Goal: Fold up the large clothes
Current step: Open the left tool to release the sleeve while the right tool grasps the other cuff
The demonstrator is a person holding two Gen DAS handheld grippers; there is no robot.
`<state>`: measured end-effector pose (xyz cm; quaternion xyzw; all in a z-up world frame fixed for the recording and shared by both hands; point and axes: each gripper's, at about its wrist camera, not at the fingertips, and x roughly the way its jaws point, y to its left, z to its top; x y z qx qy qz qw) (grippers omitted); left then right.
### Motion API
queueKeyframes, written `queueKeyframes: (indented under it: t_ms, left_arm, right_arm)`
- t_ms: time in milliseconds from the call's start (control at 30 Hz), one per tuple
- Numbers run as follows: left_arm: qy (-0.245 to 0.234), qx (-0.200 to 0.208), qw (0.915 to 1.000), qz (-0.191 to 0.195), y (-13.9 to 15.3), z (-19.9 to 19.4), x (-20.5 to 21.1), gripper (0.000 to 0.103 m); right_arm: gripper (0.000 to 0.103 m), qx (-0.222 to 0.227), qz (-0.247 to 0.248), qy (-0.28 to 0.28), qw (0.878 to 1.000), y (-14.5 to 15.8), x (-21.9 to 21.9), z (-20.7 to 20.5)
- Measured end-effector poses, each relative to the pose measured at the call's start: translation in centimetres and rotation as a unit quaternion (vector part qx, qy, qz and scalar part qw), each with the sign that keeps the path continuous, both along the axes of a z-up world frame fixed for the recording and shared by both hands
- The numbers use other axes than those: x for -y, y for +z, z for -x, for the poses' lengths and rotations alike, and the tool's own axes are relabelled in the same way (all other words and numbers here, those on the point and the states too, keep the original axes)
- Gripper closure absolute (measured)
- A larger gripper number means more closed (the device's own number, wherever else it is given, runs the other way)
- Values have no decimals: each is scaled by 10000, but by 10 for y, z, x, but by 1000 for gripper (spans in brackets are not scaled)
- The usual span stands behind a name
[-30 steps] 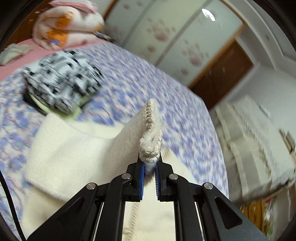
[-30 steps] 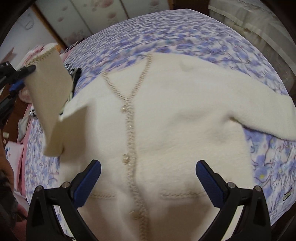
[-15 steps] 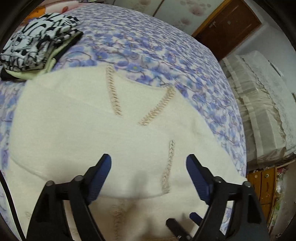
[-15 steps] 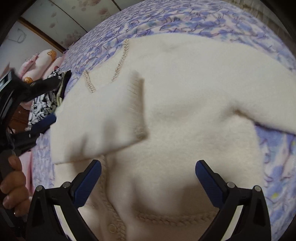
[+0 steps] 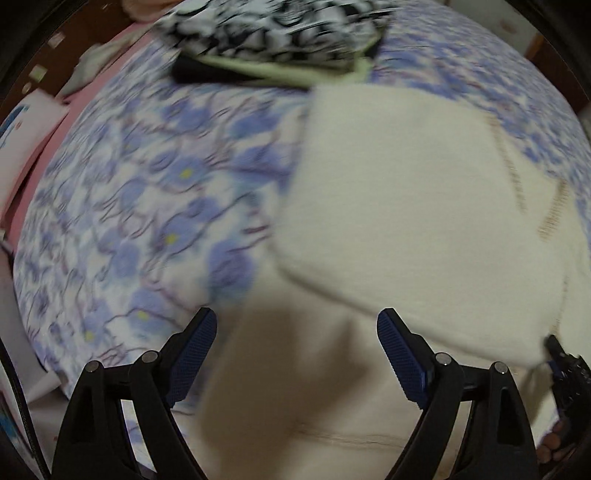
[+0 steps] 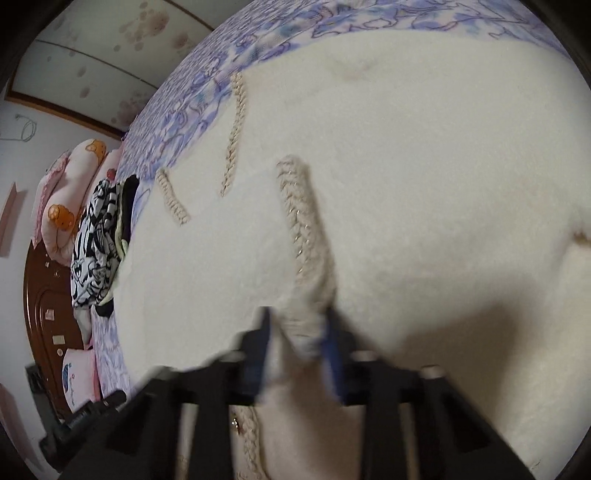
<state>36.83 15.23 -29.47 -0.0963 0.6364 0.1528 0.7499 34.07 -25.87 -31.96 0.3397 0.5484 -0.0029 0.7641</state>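
Only the right wrist view shows the right gripper [image 6: 299, 343], jaws just closing, pinching the cardigan's [image 6: 424, 177] braided cuff [image 6: 301, 229]; the left gripper [image 5: 297, 354] hangs released over the bedspread [image 5: 147, 192].

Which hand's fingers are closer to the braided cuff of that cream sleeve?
Right. The right gripper has just been closing, its fingers around the braided cuff. The left gripper hangs open over the cardigan, gripping nothing.

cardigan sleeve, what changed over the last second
The left gripper let go of the braided cuff, so the sleeve now lies folded across the cream cardigan. The right gripper, wide open before, has just been closing around that cuff. The folded clothes pile stays put.
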Motion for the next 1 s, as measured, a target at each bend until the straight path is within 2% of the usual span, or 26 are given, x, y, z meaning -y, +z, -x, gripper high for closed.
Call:
queueKeyframes:
  t_ms: [100, 233, 300, 400, 500, 600, 767, 867, 933, 1000]
  left_arm:
    - [150, -77, 9999, -31, -14, 1, -20, 19]
    - [111, -202, 9997, 49, -34, -13, -32, 40]
    - [103, -248, 9993, 250, -42, -20, -36, 46]
    - [85, -254, 9987, 426, -49, -26, -38, 47]
    - [54, -235, 9983, 539, -54, -31, -42, 48]
    - [-24, -192, 9980, 601, -58, -37, -47, 48]
    - [-378, -179, 9965, 729, -61, -41, -56, 47]
    - [-621, -141, 9958, 659, -56, -42, -59, 47]
    - [-737, -61, 9956, 579, -49, -37, -56, 47]
    - [-862, 34, 9942, 639, -42, -27, -52, 47]
  right_arm:
    - [88, 137, -23, -11, 9999, 5, 7, 5]
    - [88, 282, 403, 52, 9988, 23, 5, 14]
    - [88, 227, 781, 105, 9966, 28, 0, 17]
    - [88, 95, 1105, 63, 9938, 24, -2, 21]
    - [88, 4, 1210, -129, 9926, 13, 1, 24]
    - [88, -17, 1585, -170, 9872, 5, -7, 17]
    - [87, -57, 1649, -652, 9841, -1, -5, 4]
    - [86, -156, 1781, -837, 9803, 3, -9, 3]
    - [82, -17, 1824, -872, 9793, 9, -11, 10]
    - [69, 82, 1787, -935, 9794, 12, -8, 22]
